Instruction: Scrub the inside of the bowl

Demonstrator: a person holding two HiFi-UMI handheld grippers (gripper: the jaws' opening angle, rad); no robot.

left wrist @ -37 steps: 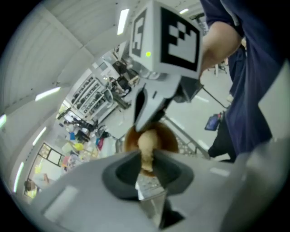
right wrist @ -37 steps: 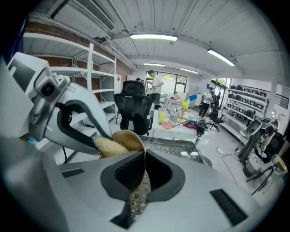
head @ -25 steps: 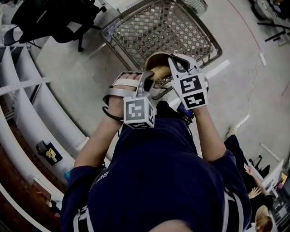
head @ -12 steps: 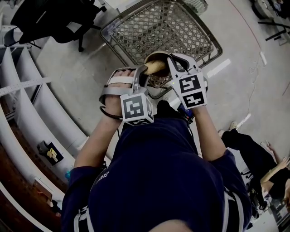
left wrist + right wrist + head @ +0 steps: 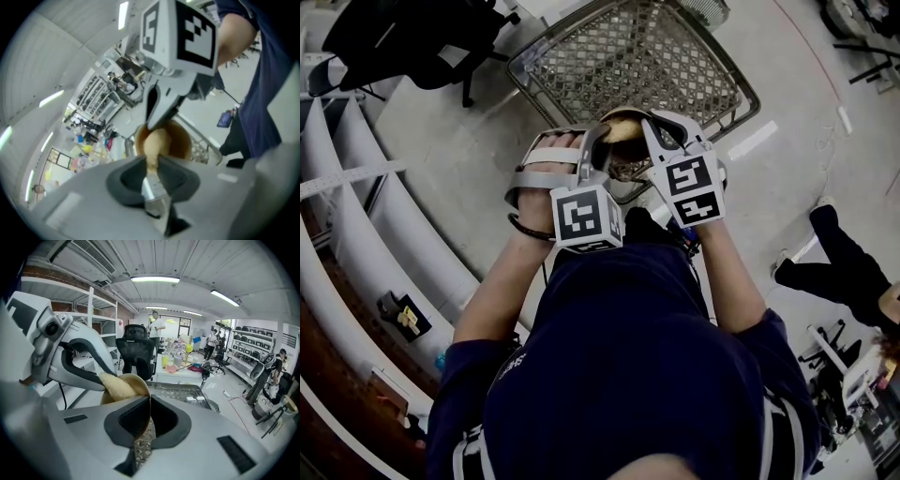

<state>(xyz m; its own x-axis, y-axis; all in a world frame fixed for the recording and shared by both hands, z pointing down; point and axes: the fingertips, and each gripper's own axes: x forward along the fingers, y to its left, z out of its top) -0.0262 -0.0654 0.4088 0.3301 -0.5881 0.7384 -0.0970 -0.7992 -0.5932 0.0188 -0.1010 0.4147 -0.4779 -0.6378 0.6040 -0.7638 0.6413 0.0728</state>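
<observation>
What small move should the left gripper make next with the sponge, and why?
Probably wipe the sponge around the inner wall of the bowl: the left gripper is shut on the sponge, which lies inside the bowl, and the right gripper clamps the rim.

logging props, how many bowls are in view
1. The bowl is clamped by its rim in the right gripper over the wire basket; the left gripper holds a sponge inside it.

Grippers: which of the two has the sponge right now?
The left gripper: it is shut on the tan sponge, whose end reaches into the bowl. The right gripper holds no sponge; it only clamps the bowl's rim.
</observation>
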